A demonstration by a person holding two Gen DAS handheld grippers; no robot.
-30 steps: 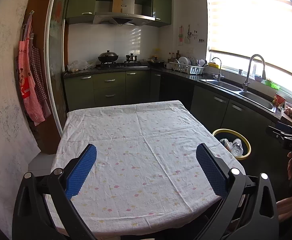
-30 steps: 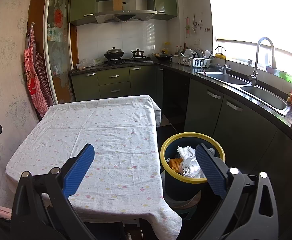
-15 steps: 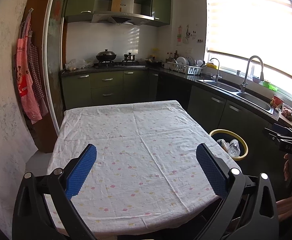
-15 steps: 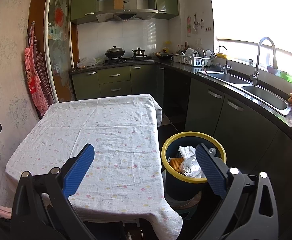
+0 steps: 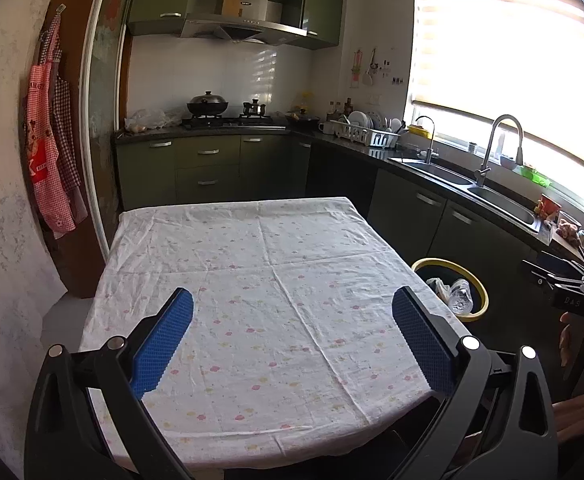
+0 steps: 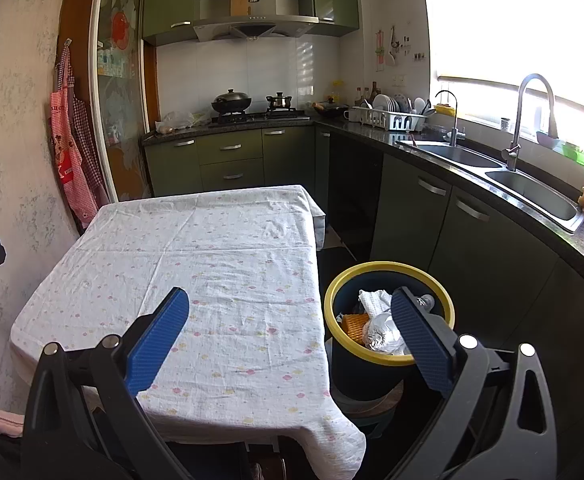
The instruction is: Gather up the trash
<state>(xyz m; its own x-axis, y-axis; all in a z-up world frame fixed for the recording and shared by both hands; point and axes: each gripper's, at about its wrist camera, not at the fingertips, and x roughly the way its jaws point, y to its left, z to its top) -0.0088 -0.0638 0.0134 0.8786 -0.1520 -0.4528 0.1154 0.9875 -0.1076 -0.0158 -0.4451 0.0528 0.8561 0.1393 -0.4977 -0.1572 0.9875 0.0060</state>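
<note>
A dark bin with a yellow rim [image 6: 388,276] stands on the floor right of the table. It holds crumpled foil [image 6: 380,330], white paper [image 6: 374,298], an orange piece [image 6: 354,326] and a clear bottle [image 5: 460,298]. The bin also shows in the left wrist view [image 5: 478,312]. My right gripper [image 6: 289,320] is open and empty, held over the table's right edge beside the bin. My left gripper [image 5: 292,320] is open and empty above the table's near half. The table [image 5: 251,264] has a white flowered cloth with nothing on it.
Dark green cabinets [image 6: 444,208] and a countertop with a double sink [image 6: 532,188] run along the right. A stove with pots [image 6: 231,106] is at the back. Aprons [image 6: 71,152] hang on the left wall. The right gripper's body [image 5: 564,284] shows at the left view's right edge.
Both grippers have drifted slightly; the left view has shifted a little so the table sits more centred. Both stay open and empty.
</note>
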